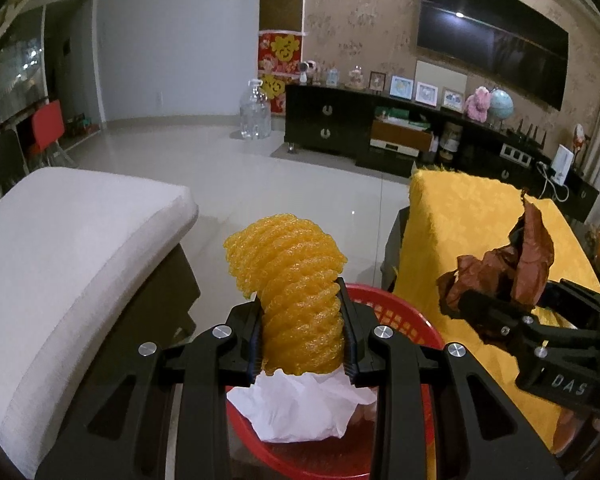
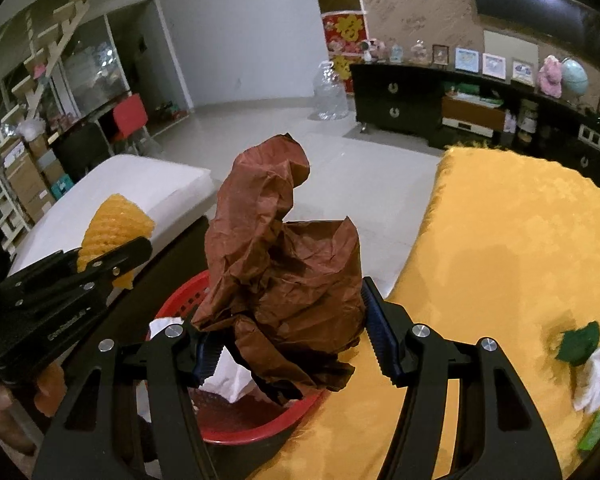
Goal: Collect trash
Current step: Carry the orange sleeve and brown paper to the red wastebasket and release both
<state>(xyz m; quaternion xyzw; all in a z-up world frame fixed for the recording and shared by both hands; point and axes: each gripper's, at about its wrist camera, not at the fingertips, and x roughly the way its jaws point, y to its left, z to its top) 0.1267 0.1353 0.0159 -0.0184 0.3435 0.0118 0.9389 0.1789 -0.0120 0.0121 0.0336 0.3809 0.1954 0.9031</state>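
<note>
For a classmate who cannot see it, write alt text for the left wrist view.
The left gripper clamps an orange foam fruit net above a red basket holding white tissue. At right, the right gripper holds crumpled brown paper.

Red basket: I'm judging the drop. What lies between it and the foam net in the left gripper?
In the left wrist view, only crumpled white paper already inside the red basket lies below the yellow foam net.

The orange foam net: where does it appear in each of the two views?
Left wrist view: orange foam net at centre, upright, clamped in the left tongs, above the red basket.
Right wrist view: net at left, in the left tongs.
Shared landmark: the red basket.
</note>
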